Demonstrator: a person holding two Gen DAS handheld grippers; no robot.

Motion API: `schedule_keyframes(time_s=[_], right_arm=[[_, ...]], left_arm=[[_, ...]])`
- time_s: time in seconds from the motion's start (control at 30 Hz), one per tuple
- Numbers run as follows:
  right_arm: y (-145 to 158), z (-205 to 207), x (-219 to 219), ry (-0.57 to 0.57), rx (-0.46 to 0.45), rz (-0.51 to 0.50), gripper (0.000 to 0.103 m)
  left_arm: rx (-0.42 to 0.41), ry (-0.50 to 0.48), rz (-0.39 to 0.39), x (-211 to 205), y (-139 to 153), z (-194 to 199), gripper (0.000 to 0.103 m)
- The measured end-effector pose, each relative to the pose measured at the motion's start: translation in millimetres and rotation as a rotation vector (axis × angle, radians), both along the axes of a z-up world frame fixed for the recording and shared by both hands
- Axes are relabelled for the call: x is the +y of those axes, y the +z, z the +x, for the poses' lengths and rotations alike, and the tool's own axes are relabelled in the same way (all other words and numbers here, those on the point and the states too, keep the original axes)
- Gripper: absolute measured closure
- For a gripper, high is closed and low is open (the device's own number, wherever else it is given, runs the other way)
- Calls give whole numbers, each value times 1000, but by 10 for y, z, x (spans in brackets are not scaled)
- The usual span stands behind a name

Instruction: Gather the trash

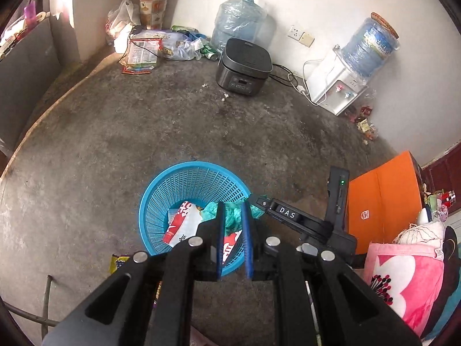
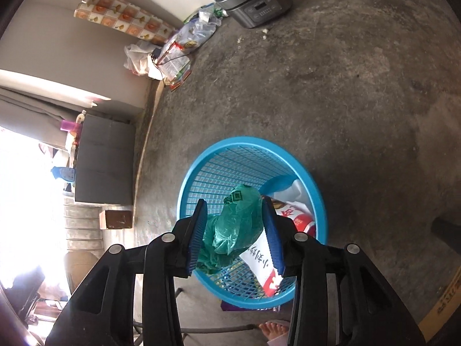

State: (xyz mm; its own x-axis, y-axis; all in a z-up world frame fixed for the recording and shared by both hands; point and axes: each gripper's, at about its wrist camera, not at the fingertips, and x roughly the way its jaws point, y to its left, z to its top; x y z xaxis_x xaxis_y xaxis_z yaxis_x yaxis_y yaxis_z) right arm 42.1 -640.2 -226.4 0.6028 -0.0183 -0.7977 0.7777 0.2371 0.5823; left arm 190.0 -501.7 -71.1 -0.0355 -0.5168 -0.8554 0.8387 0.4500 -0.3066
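Pointing down into the blue mesh basket, the right gripper stands with its jaws partly open. A crumpled green plastic bag lies between the blue pads. It touches the right-hand pad near the top; whether the left-hand pad touches it cannot be told. No firm clamp is visible. The bag sits inside the basket, on top of a red-and-white wrapper that leans against the basket's near wall.

The left gripper hangs over the near rim of the same basket. Its jaws are almost closed, with only a narrow slot between the pads. Nothing is seen gripped in that slot.

A dark rice cooker stands on the concrete floor well beyond the basket. An orange box stands to the basket's right.
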Motion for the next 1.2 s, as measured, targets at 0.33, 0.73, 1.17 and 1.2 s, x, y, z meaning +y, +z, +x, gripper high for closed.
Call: schedule_keyframes(time_s=[0.33,0.73,1.17,1.2], right_arm=[[275,-273,488,59,-103,-91,60],[-167,346,1919,754,-28,-166,59],[-1929,306,2212,622,275,84,59],[-2015,308,2190,597,272,122,59]], left_arm=[[-99,130,-88,1112,691,325,59],[-149,371,-158,2770,1025,358,50],[-160,493,-139,3503,1042,363,48],[-157,497,-139,3516,1043,370,48]])
